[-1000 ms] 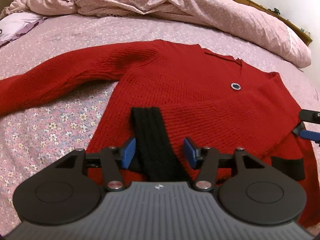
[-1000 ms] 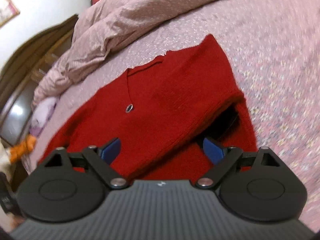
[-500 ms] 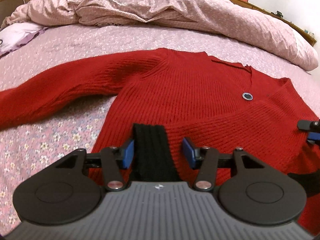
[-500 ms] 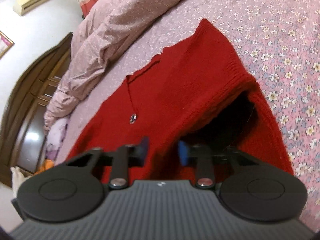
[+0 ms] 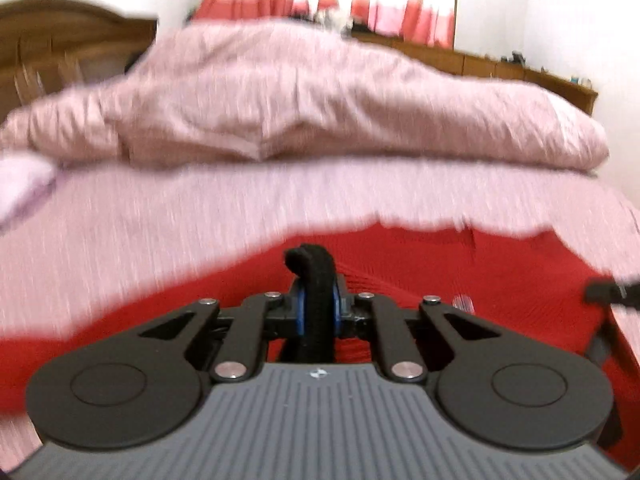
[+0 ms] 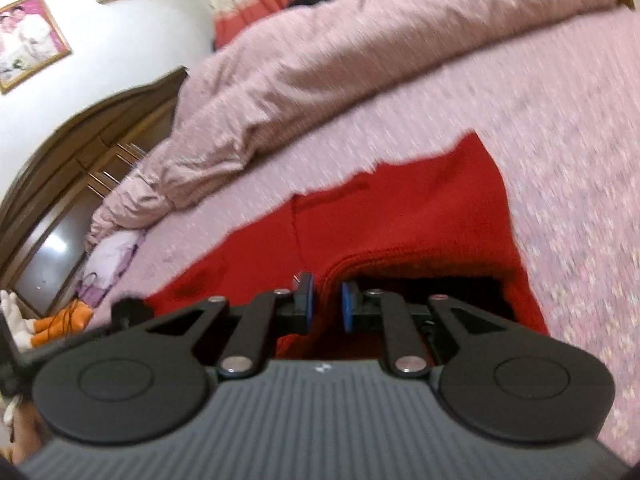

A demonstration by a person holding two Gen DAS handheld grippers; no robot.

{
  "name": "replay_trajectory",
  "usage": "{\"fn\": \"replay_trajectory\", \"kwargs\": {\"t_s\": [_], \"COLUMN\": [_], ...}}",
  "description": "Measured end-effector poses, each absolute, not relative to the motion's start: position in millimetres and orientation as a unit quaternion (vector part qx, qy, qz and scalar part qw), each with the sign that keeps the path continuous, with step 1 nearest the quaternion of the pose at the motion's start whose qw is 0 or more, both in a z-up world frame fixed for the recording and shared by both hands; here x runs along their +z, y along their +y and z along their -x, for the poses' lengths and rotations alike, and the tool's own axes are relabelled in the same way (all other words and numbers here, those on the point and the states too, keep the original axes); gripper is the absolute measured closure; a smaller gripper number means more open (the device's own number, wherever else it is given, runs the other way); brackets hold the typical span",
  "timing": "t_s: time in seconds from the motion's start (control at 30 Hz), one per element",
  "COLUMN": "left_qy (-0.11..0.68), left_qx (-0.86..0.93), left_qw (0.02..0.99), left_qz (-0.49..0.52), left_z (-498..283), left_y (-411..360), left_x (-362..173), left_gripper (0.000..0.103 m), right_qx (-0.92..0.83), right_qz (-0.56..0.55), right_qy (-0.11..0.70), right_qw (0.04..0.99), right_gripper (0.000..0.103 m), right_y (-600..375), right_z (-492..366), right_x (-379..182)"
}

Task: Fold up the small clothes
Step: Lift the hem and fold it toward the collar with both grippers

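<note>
— Pink bed (image 6: 560, 128), red sweater (image 6: 420, 208) spread on it. Where do the tongs stand?

— Left tongs (image 5: 318, 314) just closed on the black hem band (image 5: 314, 280); right tongs (image 6: 327, 306) just closed on the red edge. Better lift both evenly, so the fold lands straight

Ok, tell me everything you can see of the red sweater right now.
The sweater is red ribbed knit with a black band at the hem, lying on the pink floral bedspread. Its near edge is raised: the left gripper has just closed on the band, the right gripper on a red fold.
</note>
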State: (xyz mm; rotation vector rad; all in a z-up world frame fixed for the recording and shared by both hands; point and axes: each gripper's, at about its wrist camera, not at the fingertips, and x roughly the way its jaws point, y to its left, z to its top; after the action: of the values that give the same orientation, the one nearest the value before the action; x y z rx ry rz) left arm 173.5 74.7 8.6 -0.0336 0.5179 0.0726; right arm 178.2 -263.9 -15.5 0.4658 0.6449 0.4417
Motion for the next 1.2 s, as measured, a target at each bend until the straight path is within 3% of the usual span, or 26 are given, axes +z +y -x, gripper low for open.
{"fn": "replay_trajectory", "kwargs": {"t_s": [0.17,0.33,0.4,0.5,0.8,1.03,1.07,1.1,1.13,1.2], "left_qy": [0.238,0.267,0.288,0.308,0.317,0.312,0.307,0.301,0.295,0.285], "left_qx": [0.027,0.044,0.048,0.053,0.05,0.04,0.038,0.036,0.035,0.031], "left_qw": [0.971,0.961,0.955,0.949,0.945,0.948,0.95,0.952,0.954,0.957], "left_qz": [-0.01,-0.048,-0.045,-0.042,-0.053,-0.051,-0.047,-0.045,-0.046,-0.049], "left_z": [-236.0,-279.8,-288.4,-294.6,-291.0,-282.6,-280.4,-278.1,-276.8,-277.1], "left_y": [87.3,89.4,97.9,106.8,111.8,113.1,113.1,112.7,112.1,110.7], "left_x": [35.3,14.2,0.6,-18.8,-36.0,-25.8,-21.6,-17.0,-11.8,-3.5], "left_gripper": [0.088,0.088,0.088,0.088,0.088,0.088,0.088,0.088,0.088,0.088], "right_qx": [0.236,0.215,0.208,0.2,0.121,0.112,0.127,0.145,0.16,0.154], "right_qz": [-0.219,-0.169,-0.14,-0.124,-0.074,-0.14,-0.165,-0.178,-0.18,-0.156], "right_qy": [0.319,0.349,0.342,0.316,0.339,0.381,0.385,0.382,0.373,0.343], "right_qw": [0.891,0.896,0.905,0.919,0.93,0.907,0.899,0.895,0.896,0.913], "right_gripper": [0.083,0.074,0.052,0.039,0.037,0.037,0.042,0.065,0.08,0.086], "right_y": [-246.8,-236.5,-240.4,-257.1,-293.2,-312.9,-315.6,-315.7,-314.3,-309.5], "right_z": [-186.8,-185.5,-180.2,-177.3,-258.3,-322.9,-328.1,-329.3,-328.4,-320.5], "right_x": [-18.8,-22.4,-14.3,1.5,-5.2,-41.0,-46.3,-48.1,-48.7,-43.0]}}
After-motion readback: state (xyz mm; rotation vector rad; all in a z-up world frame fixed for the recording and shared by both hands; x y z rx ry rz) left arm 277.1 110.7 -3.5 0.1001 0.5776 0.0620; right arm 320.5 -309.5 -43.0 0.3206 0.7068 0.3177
